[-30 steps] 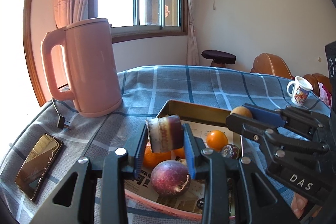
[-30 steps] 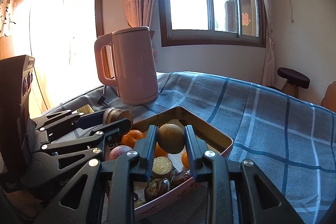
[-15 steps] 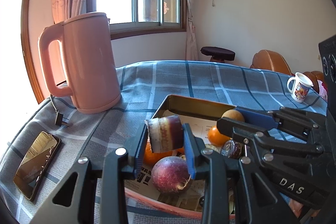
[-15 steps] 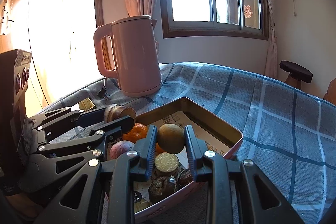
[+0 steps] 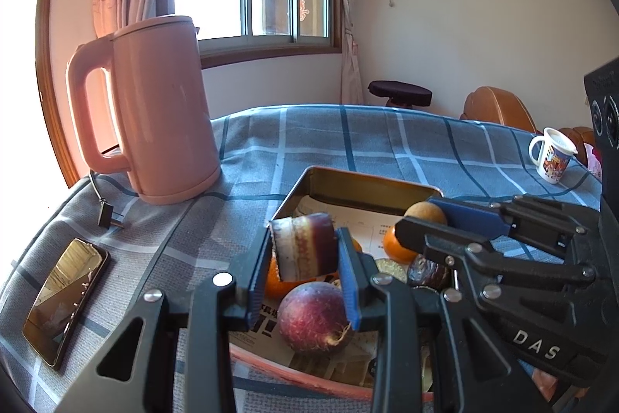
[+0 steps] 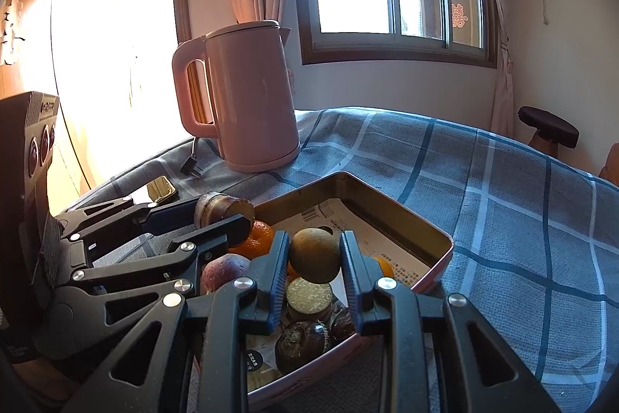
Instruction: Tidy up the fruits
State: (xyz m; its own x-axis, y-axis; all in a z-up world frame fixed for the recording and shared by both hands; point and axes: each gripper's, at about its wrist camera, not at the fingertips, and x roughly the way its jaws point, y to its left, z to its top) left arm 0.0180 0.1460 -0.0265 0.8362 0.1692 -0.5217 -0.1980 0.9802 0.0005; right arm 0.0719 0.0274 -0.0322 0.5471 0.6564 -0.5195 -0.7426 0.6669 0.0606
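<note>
So both grippers are loaded up right now. The left gripper (image 5: 303,256) has its blue pads clamped on a cut chunk of purple sugarcane (image 5: 303,246), pale striped cut face showing, held in the air just above the near-left part of the tin tray (image 5: 359,180). The right gripper (image 6: 314,258) is closed tight on a round brownish-green fruit (image 6: 314,254), also held up over the tray rather than resting in it.

The tray is a rectangular tin lined with printed paper, sitting on the blue checked cloth of the tabletop (image 5: 387,138), toward its near edge. Inside it: a purple round fruit (image 5: 313,316) at the near-left side, an orange mandarin (image 5: 398,246) further in and another one half hidden behind the sugarcane, plus a dark shiny chestnut-looking thing (image 6: 301,343) and a short cut piece with a yellowish top face (image 6: 309,293) right below the right gripper.

Other stuff on the tabletop: a pink kettle (image 5: 154,111) upright near the far-left edge with its plug (image 5: 106,215) lying loose beside it, a phone (image 5: 64,300) flat at the left edge, and a white printed mug (image 5: 553,155) over by the far-right edge, well away from the tray.
</note>
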